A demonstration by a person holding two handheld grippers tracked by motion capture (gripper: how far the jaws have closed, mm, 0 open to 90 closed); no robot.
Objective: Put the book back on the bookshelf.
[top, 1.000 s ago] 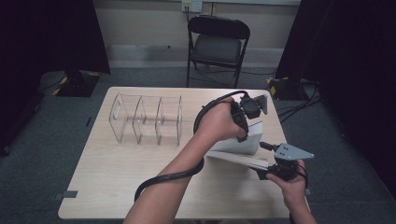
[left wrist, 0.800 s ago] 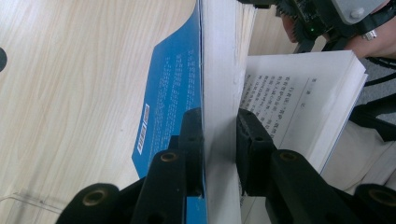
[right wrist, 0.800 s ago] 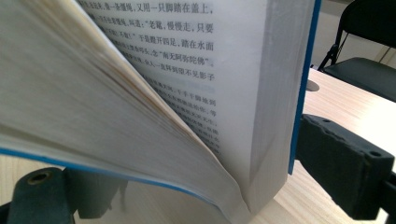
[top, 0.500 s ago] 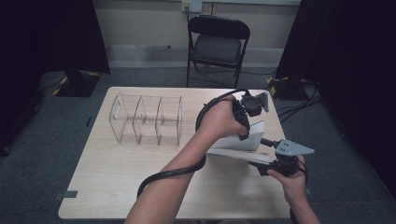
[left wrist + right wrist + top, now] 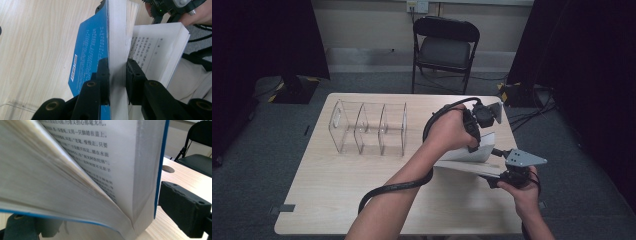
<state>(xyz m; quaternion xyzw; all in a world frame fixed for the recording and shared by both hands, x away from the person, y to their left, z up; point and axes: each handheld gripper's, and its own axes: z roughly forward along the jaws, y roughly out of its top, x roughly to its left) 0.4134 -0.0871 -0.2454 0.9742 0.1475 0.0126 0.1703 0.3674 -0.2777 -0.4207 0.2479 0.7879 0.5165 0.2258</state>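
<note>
Nothing moved; left claw (image 5: 117,82) still clamps open book (image 5: 117,37).

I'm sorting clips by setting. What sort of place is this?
Probably a recording room or lab, not a home: black curtains hang at both sides, cables trail across grey carpet, and a lone folding chair faces a plain wooden table.

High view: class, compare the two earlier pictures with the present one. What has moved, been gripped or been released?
Nothing visibly changed. The left gripper stays shut on a block of pages of the blue-covered book, the right gripper stays at the book's lower half, and the clear organizer stands where it was on the table.
</note>
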